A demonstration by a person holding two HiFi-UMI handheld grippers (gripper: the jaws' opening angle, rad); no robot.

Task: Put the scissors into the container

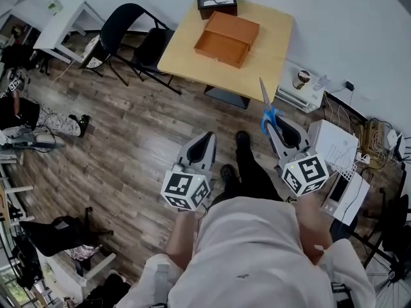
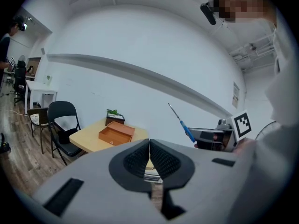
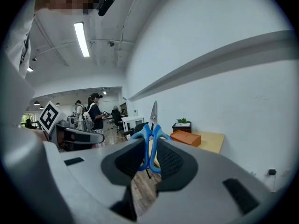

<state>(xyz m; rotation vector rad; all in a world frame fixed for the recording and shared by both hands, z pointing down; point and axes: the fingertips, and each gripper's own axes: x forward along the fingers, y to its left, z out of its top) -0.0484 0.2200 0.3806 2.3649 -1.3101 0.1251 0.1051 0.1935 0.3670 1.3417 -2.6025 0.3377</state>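
Short of the table, the right gripper clamps the scissors by their blue handles, blades poking out beyond its jaws toward the table. Container sits on the table, well apart from them. Left gripper: jaws pressed together, nothing between.

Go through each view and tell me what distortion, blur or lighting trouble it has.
Head view: mild wide-angle bend at the edges, even light, the table sharp. Left gripper view: strong fisheye, the wall ledge bows, the corners go dark. Right gripper view: same fisheye and dark corners, the ceiling light strip burns bright, the scissors are sharp.
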